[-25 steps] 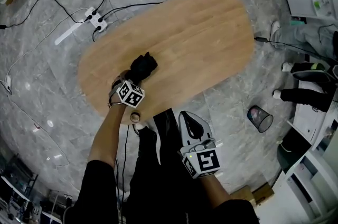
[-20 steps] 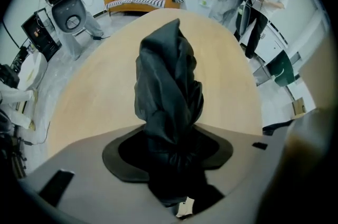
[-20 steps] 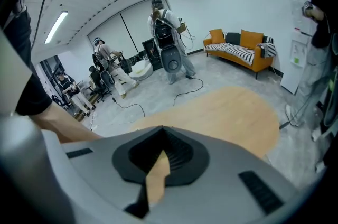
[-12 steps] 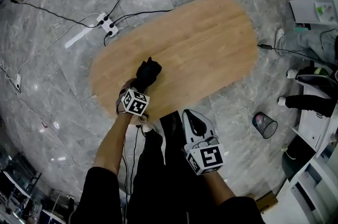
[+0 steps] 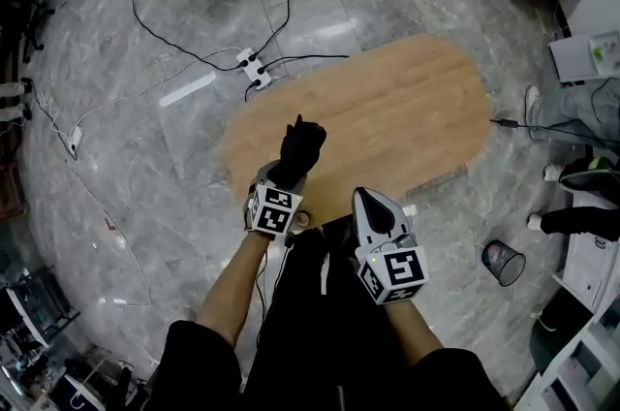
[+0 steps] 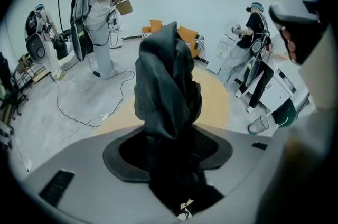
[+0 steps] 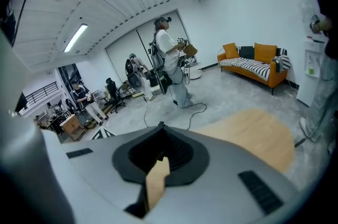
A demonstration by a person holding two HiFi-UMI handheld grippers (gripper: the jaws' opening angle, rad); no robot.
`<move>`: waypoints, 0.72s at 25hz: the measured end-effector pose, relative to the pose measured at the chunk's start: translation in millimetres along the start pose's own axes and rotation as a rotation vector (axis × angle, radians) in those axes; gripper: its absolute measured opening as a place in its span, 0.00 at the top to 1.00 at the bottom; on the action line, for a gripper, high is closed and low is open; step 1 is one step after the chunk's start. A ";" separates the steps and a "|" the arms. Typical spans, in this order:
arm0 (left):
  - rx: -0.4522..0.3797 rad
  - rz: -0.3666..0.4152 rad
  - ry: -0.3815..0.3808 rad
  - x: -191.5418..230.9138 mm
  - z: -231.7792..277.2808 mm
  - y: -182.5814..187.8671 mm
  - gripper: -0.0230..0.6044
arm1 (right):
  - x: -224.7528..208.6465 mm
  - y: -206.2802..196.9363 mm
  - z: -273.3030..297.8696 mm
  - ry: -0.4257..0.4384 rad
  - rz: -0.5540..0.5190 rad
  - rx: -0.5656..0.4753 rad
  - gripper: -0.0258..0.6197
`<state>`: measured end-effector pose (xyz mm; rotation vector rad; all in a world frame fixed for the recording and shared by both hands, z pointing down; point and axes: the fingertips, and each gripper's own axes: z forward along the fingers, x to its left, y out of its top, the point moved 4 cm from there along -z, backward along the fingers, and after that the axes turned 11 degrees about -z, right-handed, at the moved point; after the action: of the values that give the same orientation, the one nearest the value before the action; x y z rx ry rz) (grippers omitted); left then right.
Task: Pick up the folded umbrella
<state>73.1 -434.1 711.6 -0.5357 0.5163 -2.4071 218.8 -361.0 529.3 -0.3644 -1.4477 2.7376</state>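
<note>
Left gripper (image 5: 287, 176): my jaws pinch the umbrella (image 5: 302, 145) low on its body, held above the table (image 5: 407, 109), canopy toward 12 o'clock. It looks light, with soft, slippery fabric; grip the stiff core. Right gripper (image 5: 366, 198), at 4 o'clock: jaws together, empty.

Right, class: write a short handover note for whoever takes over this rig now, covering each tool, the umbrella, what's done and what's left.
Left tool: shut on the black folded fabric umbrella, which sticks up out of its jaws.
Right tool: shut and empty, held beside the left one, close to the person's body.
Umbrella: in the air over the near end of the oval light wooden table, off its top.
Done: the pick-up.
Left: probably nothing but keeping the grip steady. The right tool is free if support is wanted.
</note>
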 end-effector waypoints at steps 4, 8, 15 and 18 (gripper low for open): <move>-0.055 -0.011 -0.003 -1.3 -55.4 -3.6 0.60 | 33.7 17.8 -17.6 -0.004 -0.021 -0.054 0.94; -0.141 -0.033 -0.012 -10.0 -108.6 4.0 0.60 | 59.7 26.2 -34.6 0.000 -0.059 -0.084 0.94; -0.274 -0.075 -0.026 -22.0 -177.0 -8.8 0.60 | 98.9 29.5 -66.0 -0.001 -0.108 -0.126 0.94; -0.337 -0.091 -0.026 -26.5 -204.6 -14.6 0.60 | 114.3 31.8 -77.2 0.007 -0.134 -0.150 0.94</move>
<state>-14.3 -359.2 539.7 -0.7467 0.9131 -2.4068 127.2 -301.6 439.3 -0.2691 -1.6175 2.5299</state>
